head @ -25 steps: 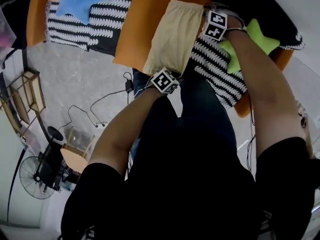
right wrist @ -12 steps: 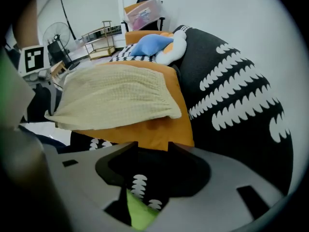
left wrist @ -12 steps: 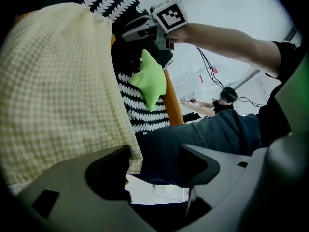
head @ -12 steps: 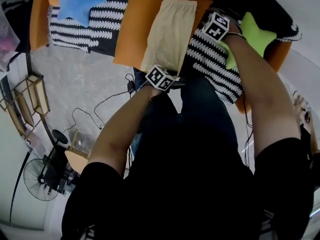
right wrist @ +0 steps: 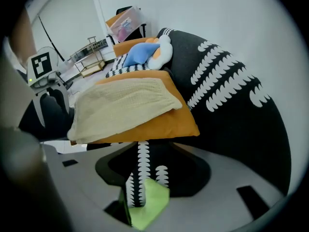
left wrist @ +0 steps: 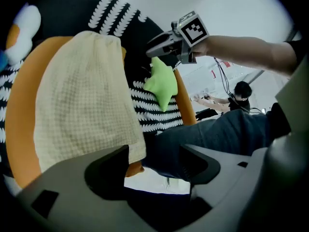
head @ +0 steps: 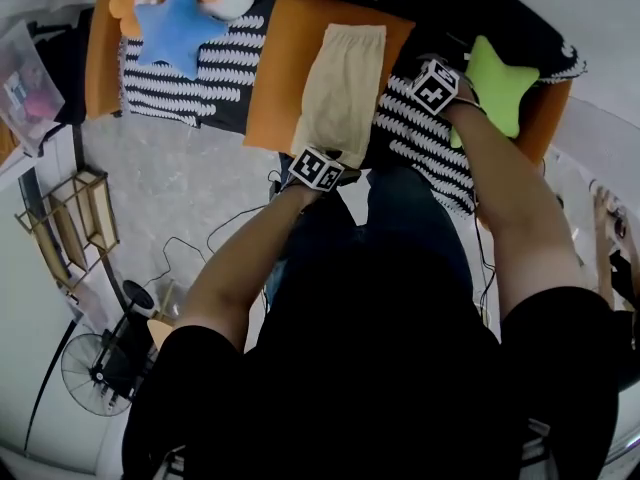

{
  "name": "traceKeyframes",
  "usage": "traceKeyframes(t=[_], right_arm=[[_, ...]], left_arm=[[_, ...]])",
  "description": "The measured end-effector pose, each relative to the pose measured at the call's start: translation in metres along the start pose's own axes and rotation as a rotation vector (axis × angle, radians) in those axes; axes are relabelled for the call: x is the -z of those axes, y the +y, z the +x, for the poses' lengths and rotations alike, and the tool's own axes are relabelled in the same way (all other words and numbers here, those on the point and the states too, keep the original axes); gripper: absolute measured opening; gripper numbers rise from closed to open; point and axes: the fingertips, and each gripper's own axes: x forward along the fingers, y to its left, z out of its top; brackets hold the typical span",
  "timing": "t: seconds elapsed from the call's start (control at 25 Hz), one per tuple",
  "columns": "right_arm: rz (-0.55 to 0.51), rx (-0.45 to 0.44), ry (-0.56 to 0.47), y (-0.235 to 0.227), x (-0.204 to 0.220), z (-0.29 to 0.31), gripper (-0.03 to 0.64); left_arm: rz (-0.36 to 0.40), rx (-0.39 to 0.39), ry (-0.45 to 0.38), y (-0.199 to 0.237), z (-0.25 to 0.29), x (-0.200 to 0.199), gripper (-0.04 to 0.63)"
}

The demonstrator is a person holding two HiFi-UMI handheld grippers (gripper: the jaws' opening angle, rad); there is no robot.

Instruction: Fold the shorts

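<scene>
The cream shorts (head: 342, 88) lie folded into a long narrow strip on an orange cushion (head: 285, 63). My left gripper (head: 330, 160) hovers just off their near end, open, with nothing between its jaws. In the left gripper view (left wrist: 154, 166) the shorts' (left wrist: 82, 105) near corner hangs over the cushion edge right ahead. My right gripper (head: 422, 66) is to the right of the shorts, over the black-and-white striped cover (head: 425, 133), open and empty. In the right gripper view (right wrist: 149, 170) the shorts (right wrist: 120, 105) rest flat on the cushion (right wrist: 164, 124).
A green star pillow (head: 497, 78) lies right of the right gripper, and a blue star pillow (head: 178, 28) at the far left. The person's legs in jeans (left wrist: 217, 134) press against the sofa's front. A fan (head: 95, 368) and a wooden rack (head: 65, 218) stand on the floor.
Both grippers have let go of the shorts and opened. The right one moved right and up, off the shorts' far corner. The left one rose from the near edge. The shorts now lie narrower.
</scene>
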Motion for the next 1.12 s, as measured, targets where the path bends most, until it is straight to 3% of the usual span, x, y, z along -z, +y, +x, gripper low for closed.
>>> traceKeyframes(t=[0.16,0.36,0.72,1.12], right_arm=[[0.058,0.009,-0.032,0.001,0.001,-0.015,0.201],[0.152,0.025,-0.093,-0.012,0.002,-0.031,0.198],[0.354,-0.002,-0.22,-0.038,-0.023,-0.036,0.198],[0.602,-0.076,-0.312,-0.058,-0.065,0.007,0.201]], left_arm=[[0.063,-0.005,-0.056,-0.011,-0.021,-0.019,0.347],[0.032,-0.037,-0.113,0.006,-0.046,-0.048,0.347],[-0.008,-0.081,-0.227,0.075,-0.113,-0.154,0.347],[-0.064,-0.081,-0.243,0.158,-0.128,-0.241,0.347]])
